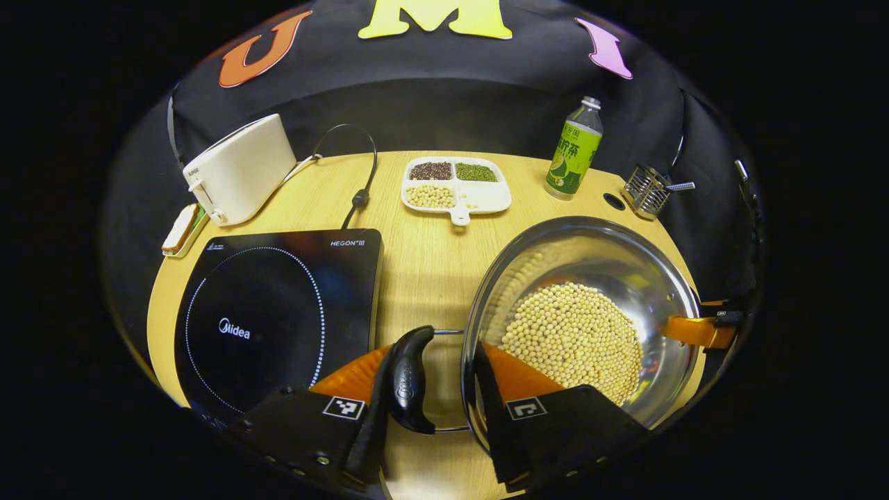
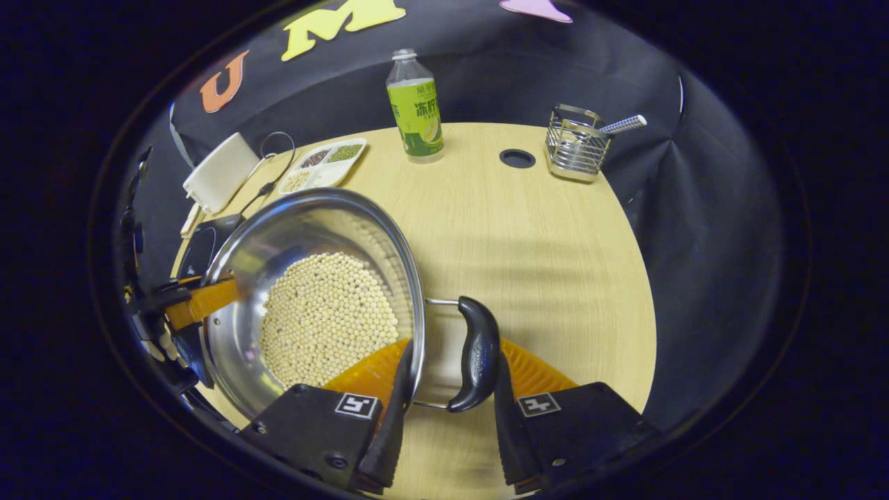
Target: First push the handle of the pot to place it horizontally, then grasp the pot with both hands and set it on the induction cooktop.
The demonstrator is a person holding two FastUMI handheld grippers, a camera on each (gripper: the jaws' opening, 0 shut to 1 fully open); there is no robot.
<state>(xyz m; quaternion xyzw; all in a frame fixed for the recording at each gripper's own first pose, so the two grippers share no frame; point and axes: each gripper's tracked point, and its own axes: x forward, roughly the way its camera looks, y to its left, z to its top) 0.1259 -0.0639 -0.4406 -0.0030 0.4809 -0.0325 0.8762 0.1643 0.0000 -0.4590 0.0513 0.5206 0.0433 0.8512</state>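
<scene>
A steel pot (image 1: 590, 250) holding soybeans (image 1: 573, 333) stands just right of the black induction cooktop (image 1: 278, 312) on the wooden table. My left gripper (image 1: 434, 368) is shut across the pot's left side: one finger lies against the outside of the black handle (image 1: 410, 378), the other inside the rim. My right gripper (image 2: 453, 361) is shut the same way over the opposite handle (image 2: 476, 351) and the pot (image 2: 298, 229) wall. Each view also shows the other gripper's finger at the far rim. Whether the pot rests on the table or is raised, I cannot tell.
A white toaster (image 1: 239, 170) with its cord stands behind the cooktop, a bread slice (image 1: 179, 228) beside it. A divided tray of grains (image 1: 455, 184), a green bottle (image 1: 573, 153) and a wire holder (image 1: 646, 189) line the back. The table (image 2: 542, 264) stretches right of the pot.
</scene>
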